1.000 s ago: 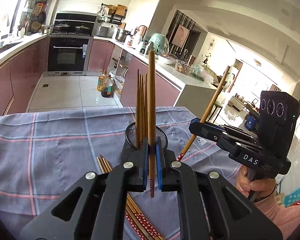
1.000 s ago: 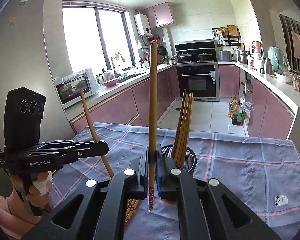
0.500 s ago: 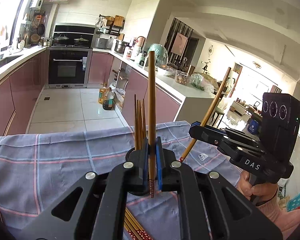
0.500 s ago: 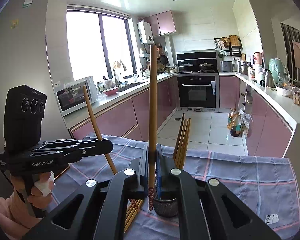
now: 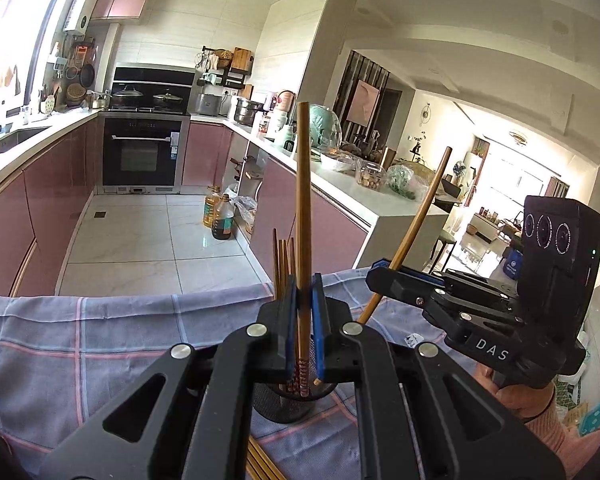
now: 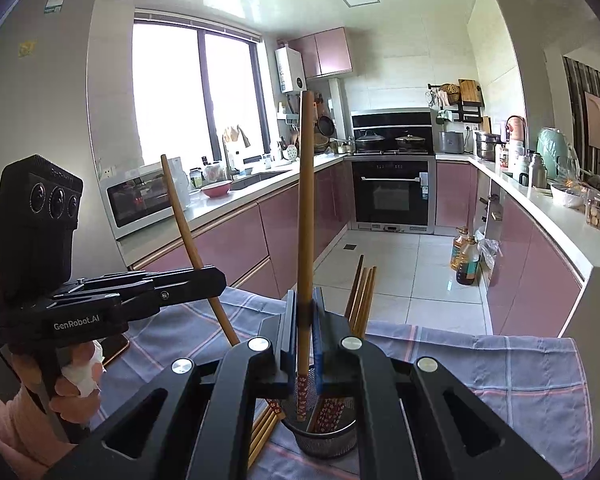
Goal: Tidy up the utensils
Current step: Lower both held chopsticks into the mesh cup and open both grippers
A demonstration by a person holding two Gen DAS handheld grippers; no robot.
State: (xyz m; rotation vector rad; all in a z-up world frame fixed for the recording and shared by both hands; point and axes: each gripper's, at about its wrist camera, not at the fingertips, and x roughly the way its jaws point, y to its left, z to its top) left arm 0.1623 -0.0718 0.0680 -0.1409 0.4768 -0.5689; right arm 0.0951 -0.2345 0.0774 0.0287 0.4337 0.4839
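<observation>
Holding one chopstick in each gripper, you have both sticks upright above the mesh cup [image 6: 325, 438], which stands on the checked cloth [image 5: 100, 340] toward its far edge. Your left gripper [image 5: 303, 320] pinches its chopstick [image 5: 302, 208] hard between the blue pads, patterned end down, long axis close to vertical; that tip hangs just over the cup's mouth, which your own jaws mostly cover in the left view. Your right gripper [image 6: 305, 332] is likewise clamped on its chopstick [image 6: 306, 216], also near vertical, with the patterned tip [image 6: 301, 398] at about the level of the rim, perhaps just inside it. Seen from the side, each stick leans a little. The coming move turns on this: the cup lies straight below both tips, so each stick looks set to go down along its own length. Neither hand is clearly nearer; the right tip looks lower, though I cannot be sure. Several chopsticks [image 6: 362, 296] already stand in the cup, to the right of your right stick. More chopsticks [image 6: 262, 434] lie on the cloth beside the cup, largely hidden by the jaws; their count is unclear.
</observation>
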